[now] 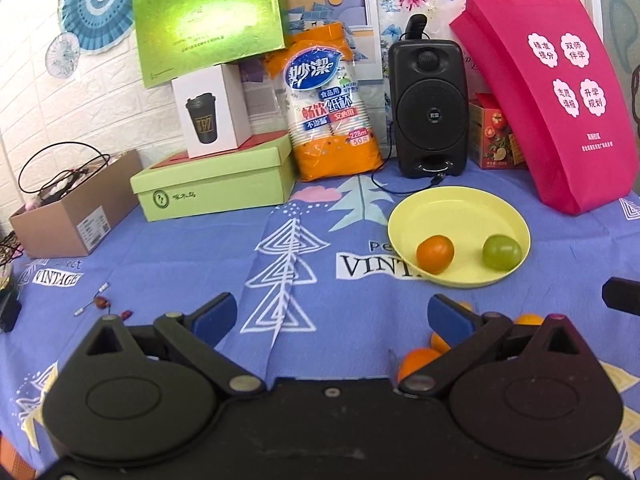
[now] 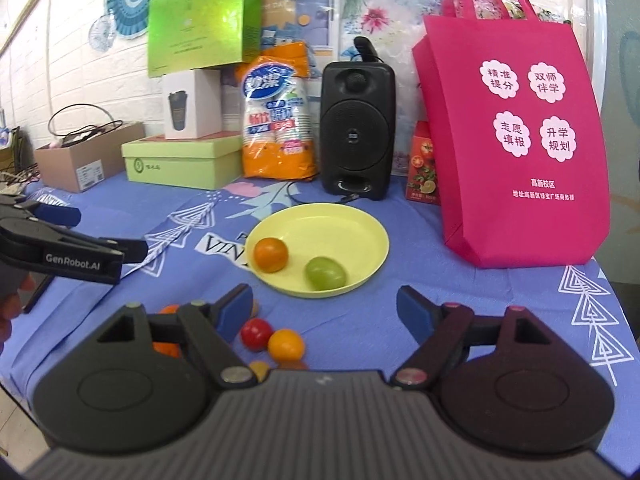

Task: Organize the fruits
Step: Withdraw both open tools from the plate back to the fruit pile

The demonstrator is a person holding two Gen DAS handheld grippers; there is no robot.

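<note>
Yellow plate point(image 2: 352, 224) mid-table holds orange fruit point(image 2: 271, 255) and green fruit point(image 2: 325, 273), apart. Red fruit point(image 2: 256, 333) touches orange one point(image 2: 285, 345) nearer front edge. Left gripper point(image 1: 332, 316), right gripper point(image 2: 325, 308) — jaws spread, empty.

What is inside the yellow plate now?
The yellow plate holds two fruits: an orange fruit and a green fruit, lying apart. Nothing covers them, and the rest of the plate is bare.
</note>
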